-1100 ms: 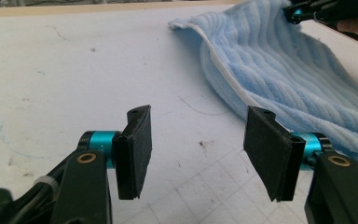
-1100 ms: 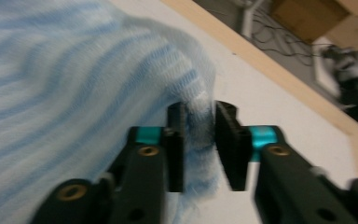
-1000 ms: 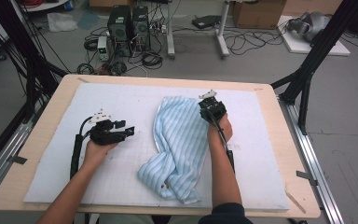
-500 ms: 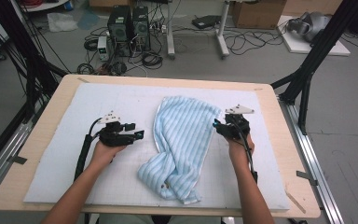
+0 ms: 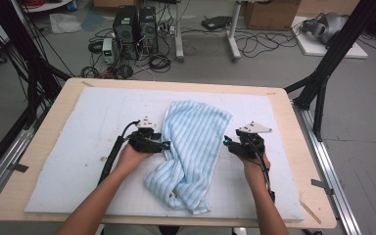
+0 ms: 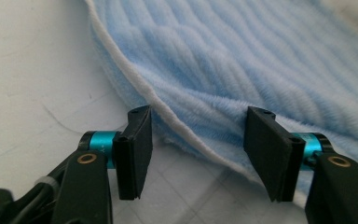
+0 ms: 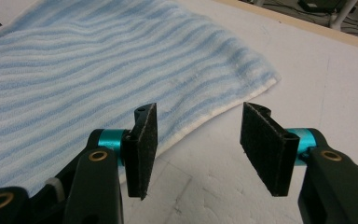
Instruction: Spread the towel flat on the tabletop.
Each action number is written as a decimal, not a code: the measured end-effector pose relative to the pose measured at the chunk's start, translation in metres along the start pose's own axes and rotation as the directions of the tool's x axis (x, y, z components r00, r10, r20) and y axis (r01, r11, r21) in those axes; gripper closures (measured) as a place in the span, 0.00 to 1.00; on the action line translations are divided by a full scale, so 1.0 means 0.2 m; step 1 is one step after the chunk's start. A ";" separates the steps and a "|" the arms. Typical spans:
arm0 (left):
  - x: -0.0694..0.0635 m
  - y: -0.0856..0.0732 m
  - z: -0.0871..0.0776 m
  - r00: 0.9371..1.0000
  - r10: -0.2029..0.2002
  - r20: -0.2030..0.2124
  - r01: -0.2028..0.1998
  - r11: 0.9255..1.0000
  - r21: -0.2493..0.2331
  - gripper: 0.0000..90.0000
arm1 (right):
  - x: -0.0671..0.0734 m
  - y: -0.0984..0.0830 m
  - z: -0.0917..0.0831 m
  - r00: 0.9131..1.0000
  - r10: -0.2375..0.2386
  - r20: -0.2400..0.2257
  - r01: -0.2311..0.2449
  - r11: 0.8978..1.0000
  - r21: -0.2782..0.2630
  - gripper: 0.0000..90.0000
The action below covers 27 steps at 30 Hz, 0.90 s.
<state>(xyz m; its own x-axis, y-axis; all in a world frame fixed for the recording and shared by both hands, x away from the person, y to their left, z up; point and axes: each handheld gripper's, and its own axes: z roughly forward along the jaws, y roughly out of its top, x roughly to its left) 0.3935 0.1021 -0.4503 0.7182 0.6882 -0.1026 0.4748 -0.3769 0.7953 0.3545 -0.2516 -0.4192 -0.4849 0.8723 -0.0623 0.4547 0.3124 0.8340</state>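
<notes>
Striped towel (image 5: 194,147): pale blue and white, lying crumpled on the white pad (image 5: 78,147) that covers the wooden tabletop (image 5: 44,134). Upper part spread fairly flat, reaching toward the far side; lower part bunched and twisted, ending near the person's edge. White hem visible along both long sides.

Left gripper (image 5: 165,145): held in the person's left hand (image 5: 132,155), set at the towel's left edge, pointing toward the cloth. In the left gripper view its fingers (image 6: 137,149) stand apart, with the towel's white hem (image 6: 168,112) running between them; the pads do not press on the cloth. The jaws have just been closing a little.

Right gripper (image 5: 226,142): held in the person's right hand (image 5: 254,164), just beside the towel's right edge, pointing toward it. In the right gripper view its fingers (image 7: 142,147) stand apart over bare white pad, with the towel's hem (image 7: 200,123) just beyond the left one; nothing gripped. The jaws have just been opening.

Black cables trail from both grippers along the forearms.
</notes>
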 end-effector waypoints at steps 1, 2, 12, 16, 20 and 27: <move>-0.01 0.00 0.01 1.000 0.004 0.006 -0.004 1.000 0.001 0.52 | 0.00 0.00 0.00 1.000 0.001 -0.002 -0.001 1.000 -0.001 0.51; -0.02 0.01 0.02 0.999 0.037 -0.011 -0.036 0.999 0.012 0.62 | 0.00 0.00 0.00 1.000 0.002 -0.003 -0.002 1.000 -0.007 0.51; 0.18 0.01 -0.06 0.992 -0.092 -0.089 0.085 0.993 -0.082 0.95 | 0.01 0.00 0.00 1.000 -0.005 -0.012 0.005 1.000 -0.004 0.51; 0.30 -0.02 -0.14 0.978 -0.177 -0.110 0.161 0.977 -0.136 0.95 | 0.03 0.00 0.01 1.000 -0.009 -0.020 0.009 1.000 -0.002 0.51; 0.39 -0.06 -0.20 0.963 -0.216 -0.162 0.191 0.970 -0.153 0.95 | 0.05 0.00 0.03 0.999 -0.011 -0.032 0.011 1.000 0.005 0.51; 0.44 -0.12 -0.25 0.943 -0.299 -0.144 0.267 0.941 -0.207 0.66 | 0.08 0.02 0.05 0.997 0.010 -0.074 -0.011 1.000 -0.006 0.50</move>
<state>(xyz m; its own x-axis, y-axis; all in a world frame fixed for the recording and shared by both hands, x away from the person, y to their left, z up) 0.4196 0.2019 -0.4483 0.4625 0.8511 -0.2484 0.5333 -0.0432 0.8448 0.3563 -0.2326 -0.4236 -0.5344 0.8451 -0.0130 0.4550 0.3007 0.8382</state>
